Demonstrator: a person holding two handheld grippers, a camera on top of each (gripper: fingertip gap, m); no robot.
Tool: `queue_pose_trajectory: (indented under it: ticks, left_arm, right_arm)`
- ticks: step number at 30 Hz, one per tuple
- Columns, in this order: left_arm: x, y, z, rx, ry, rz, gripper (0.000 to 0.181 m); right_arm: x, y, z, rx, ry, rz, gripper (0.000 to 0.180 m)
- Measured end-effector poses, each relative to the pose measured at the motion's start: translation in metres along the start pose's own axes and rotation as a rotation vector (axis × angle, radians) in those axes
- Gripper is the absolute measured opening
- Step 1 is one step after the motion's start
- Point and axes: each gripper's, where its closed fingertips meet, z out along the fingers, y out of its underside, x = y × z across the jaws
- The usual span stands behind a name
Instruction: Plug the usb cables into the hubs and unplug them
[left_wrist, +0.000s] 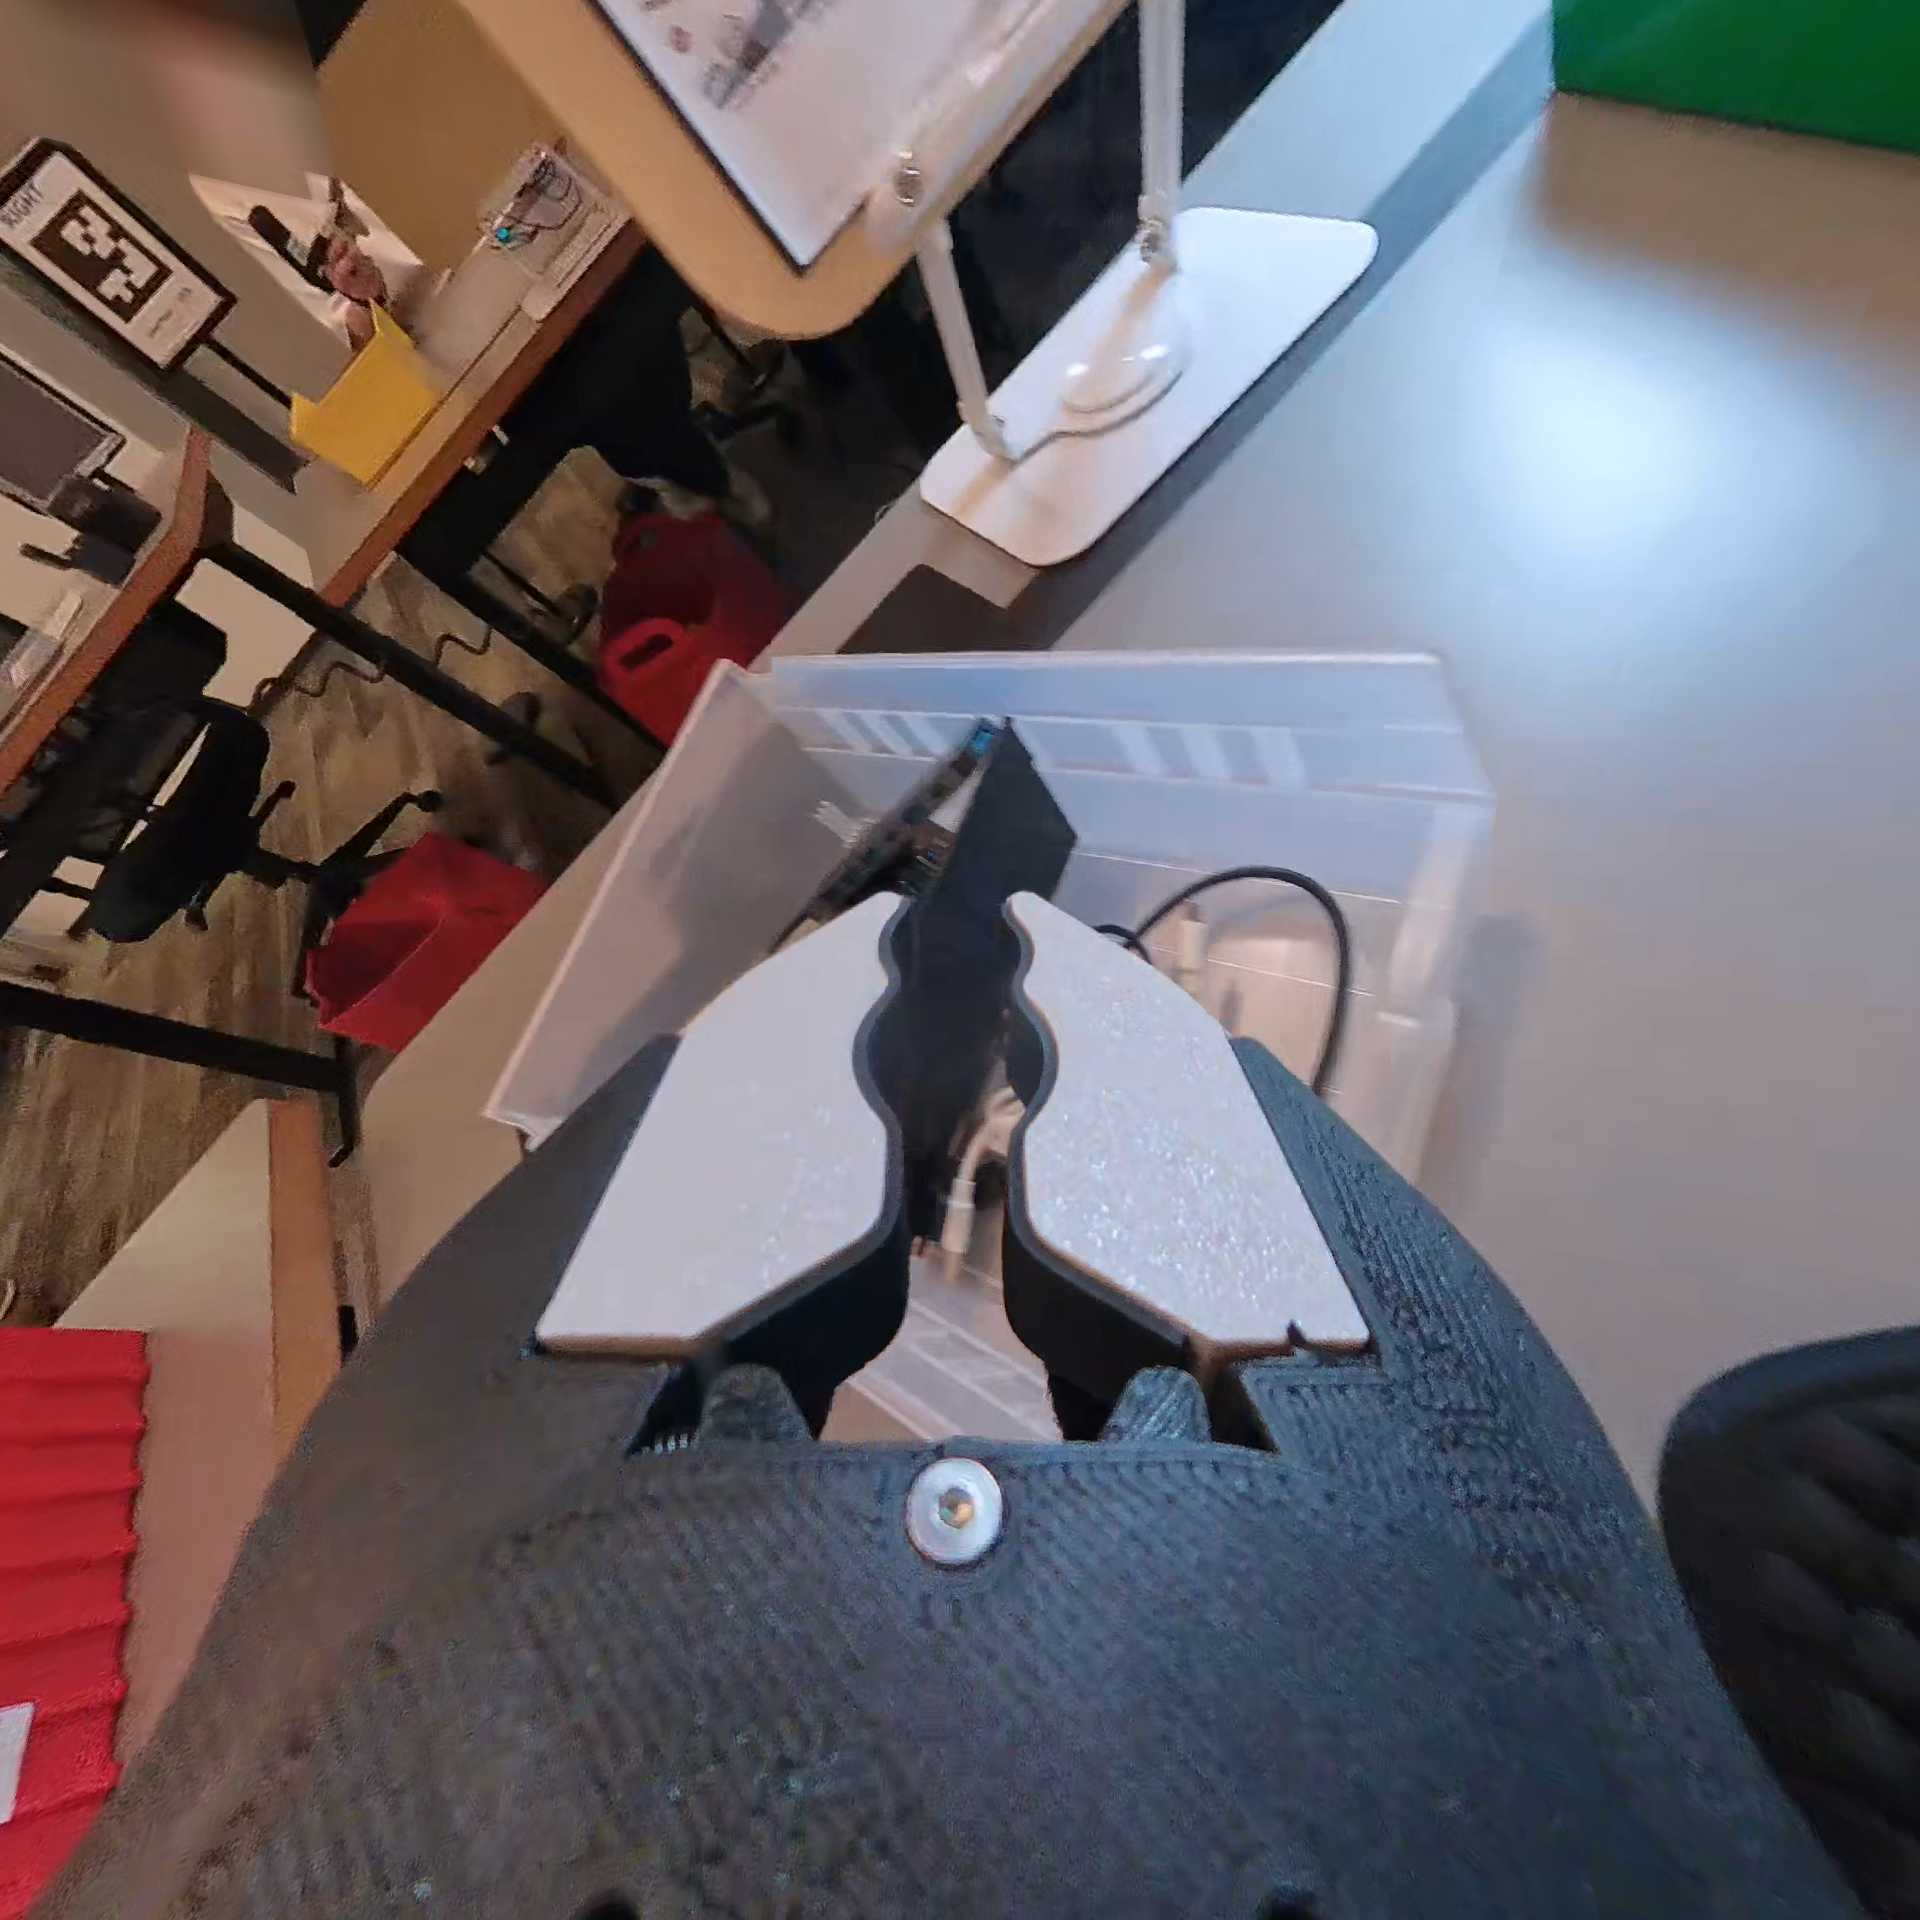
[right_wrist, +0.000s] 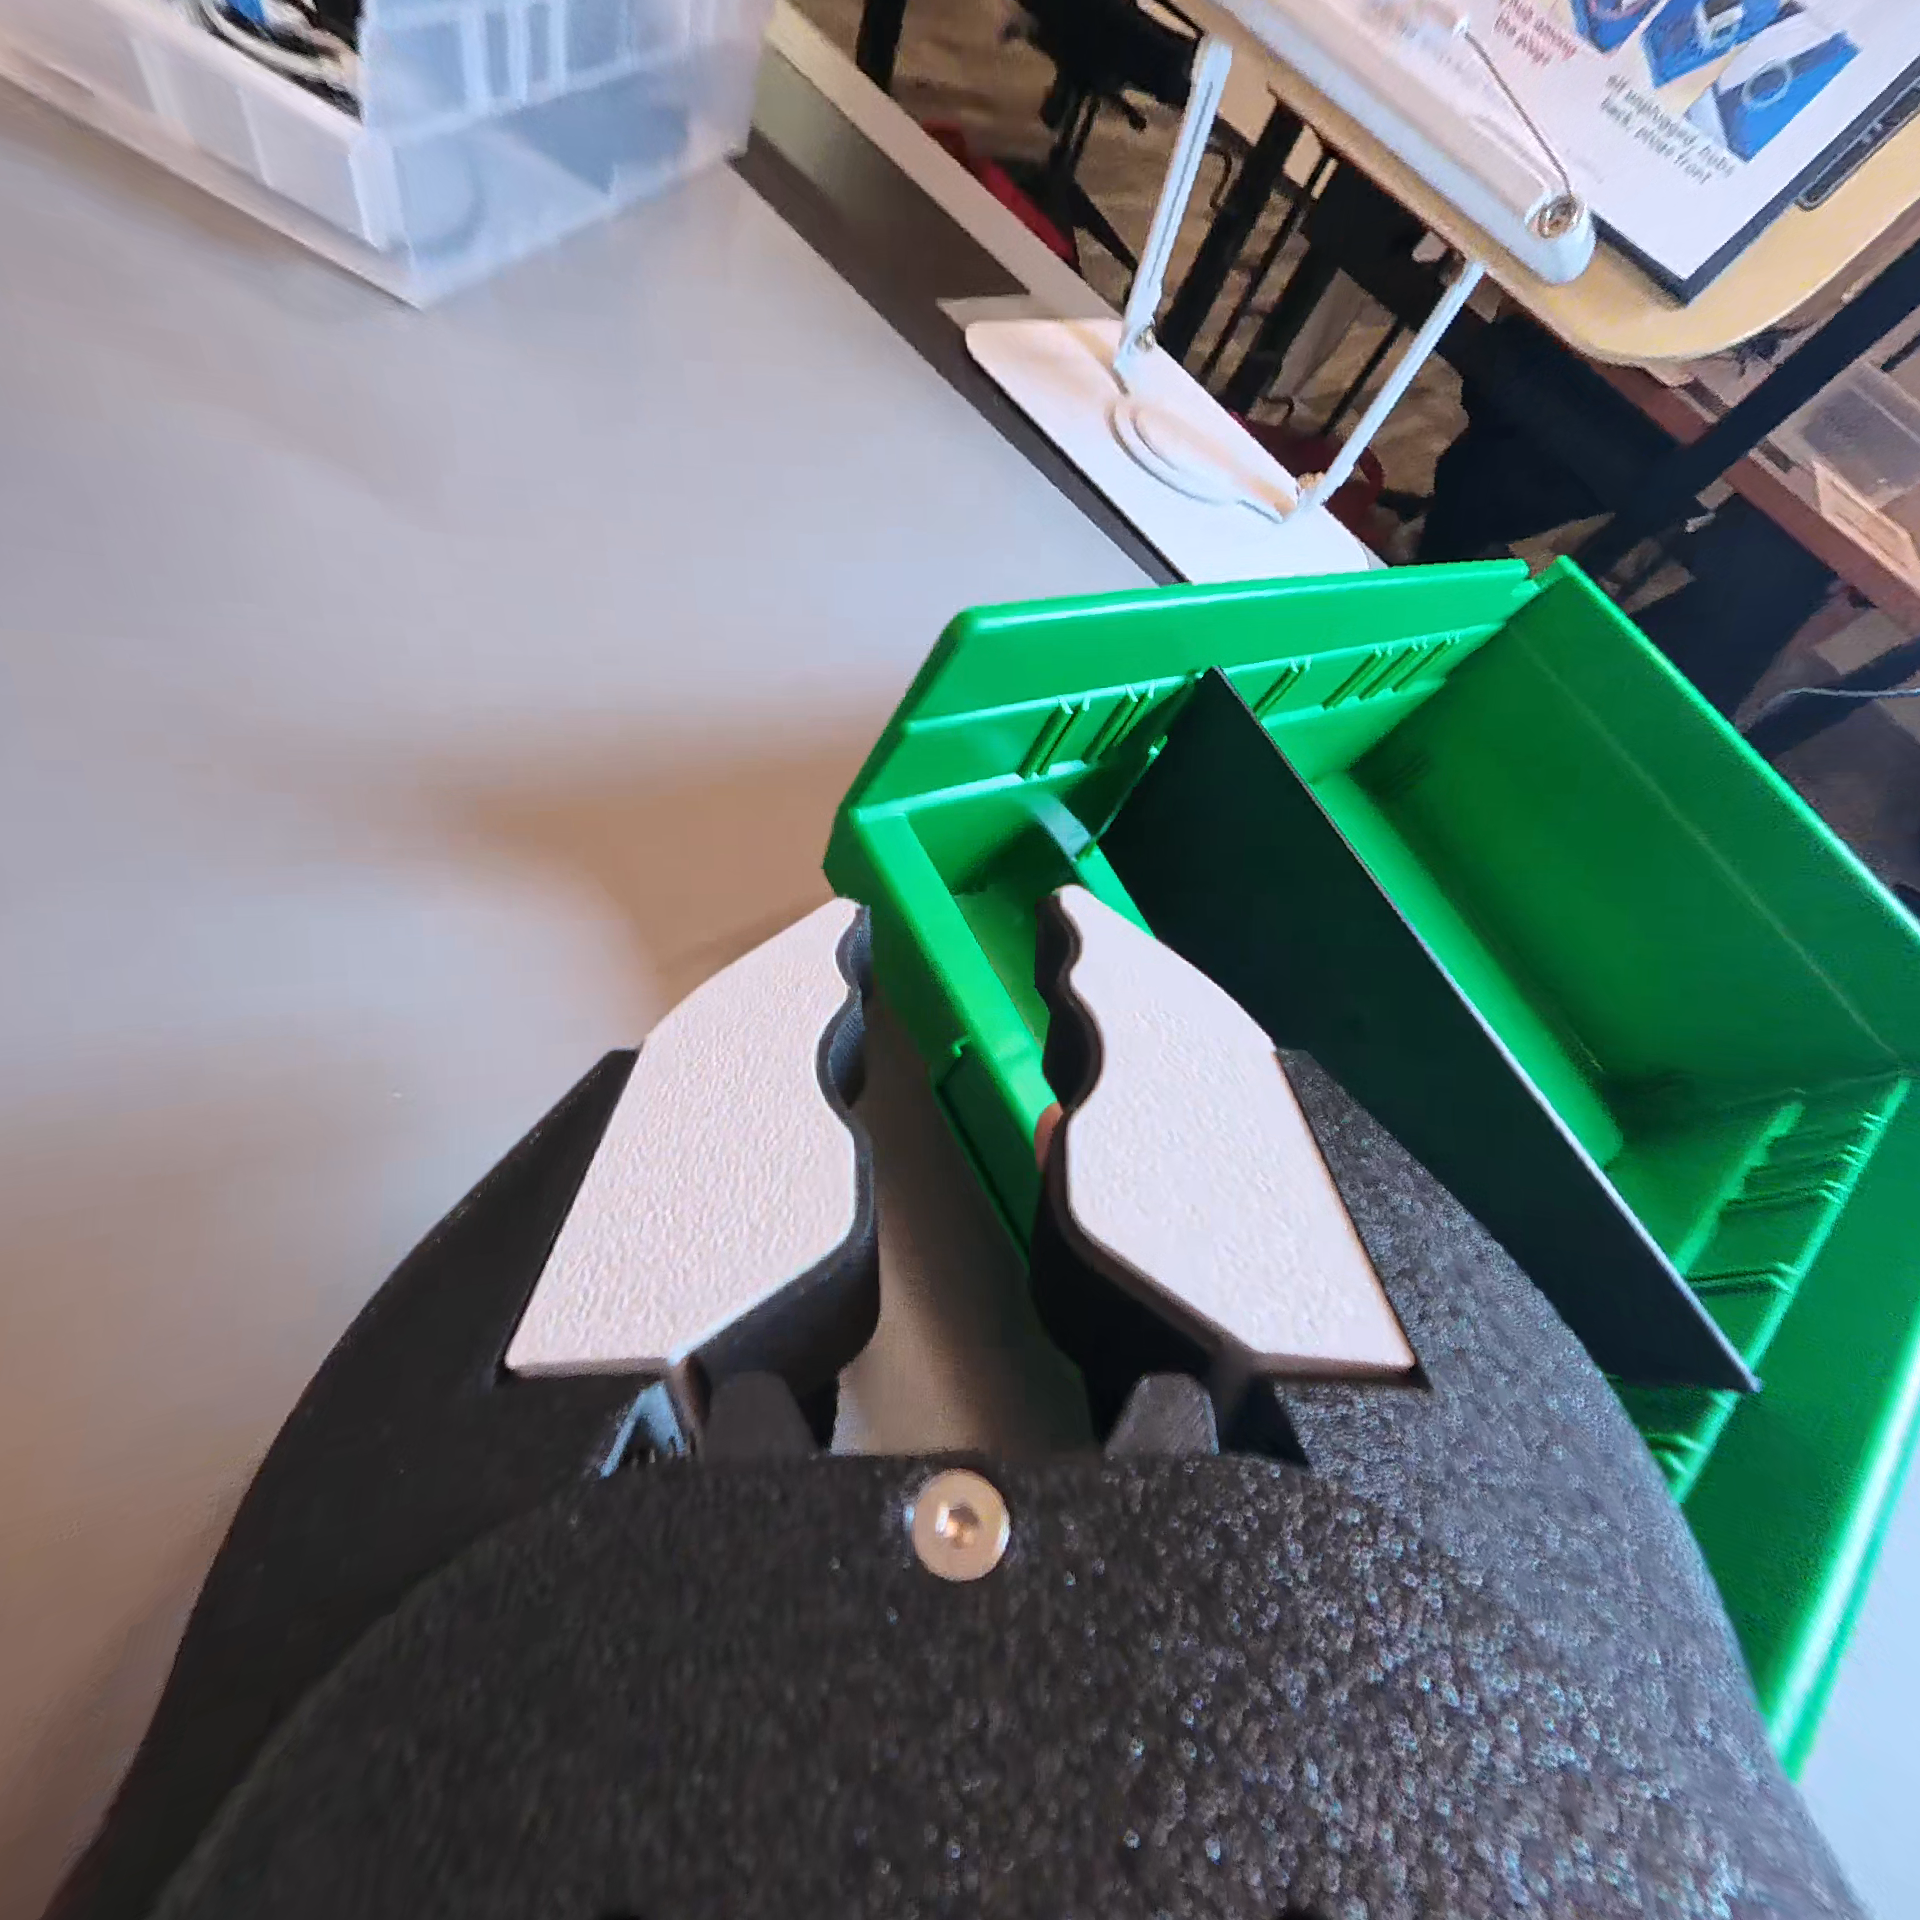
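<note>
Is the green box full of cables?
No, the green box looks empty on both sides of its black divider; no cables show inside it.

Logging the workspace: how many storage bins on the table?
2. A clear bin ahead of the left gripper, holding cables. A green bin with a black divider, its wall between the right gripper's fingers. Others may sit out of frame.

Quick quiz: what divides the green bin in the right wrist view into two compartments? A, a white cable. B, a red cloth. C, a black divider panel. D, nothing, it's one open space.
C: a black divider panel stands upright across the green bin, splitting its inside in two.
</note>
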Motion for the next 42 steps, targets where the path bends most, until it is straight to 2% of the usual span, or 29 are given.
queue_pose_trajectory:
  ticks: [4,8,15,18,19,23,26,28,31,35,38,42]
  left_arm:
    - [-0.046,-0.010,0.022,-0.044,-0.001,0.047,0.016]
    - [-0.068,-0.001,0.068,-0.186,0.005,0.284,0.022]
    - [-0.051,0.060,0.148,-0.464,0.148,0.620,0.029]
    - [-0.046,0.068,0.171,-0.463,0.180,0.670,0.016]
    - [-0.046,0.068,0.174,-0.464,0.198,0.664,0.022]
    - [-0.038,0.073,0.174,-0.465,0.332,0.585,0.020]
    - [-0.043,0.071,0.172,-0.479,0.329,0.603,0.021]
    - [-0.046,0.073,0.171,-0.515,0.329,0.667,0.020]
    - [-0.056,0.081,0.170,-0.614,0.313,0.863,0.024]
    - [-0.050,0.078,0.180,-0.617,0.341,0.926,0.027]
    - [-0.045,0.082,0.186,-0.633,0.377,0.919,0.028]
    - [-0.041,0.085,0.188,-0.561,0.402,0.769,0.019]
  right_arm:
    - [-0.006,-0.004,-0.002,0.052,-0.037,0.035,0.029]
    - [-0.006,0.001,0.000,0.054,-0.049,0.076,0.029]
    - [0.000,0.007,-0.005,0.067,-0.049,0.127,0.029]
    - [0.004,0.011,-0.004,0.076,-0.057,0.168,0.028]
    - [0.004,0.012,-0.003,0.078,-0.064,0.183,0.028]
    - [0.004,0.012,-0.002,0.087,-0.083,0.209,0.027]
    - [0.004,0.009,-0.005,0.103,-0.084,0.214,0.027]
    - [0.003,0.007,-0.005,0.112,-0.099,0.234,0.028]
    - [0.002,0.006,-0.005,0.119,-0.116,0.266,0.027]
    - [0.004,0.004,-0.008,0.134,-0.115,0.289,0.026]
    - [0.007,0.005,-0.007,0.142,-0.126,0.326,0.026]
    - [0.009,0.006,-0.007,0.151,-0.136,0.361,0.025]
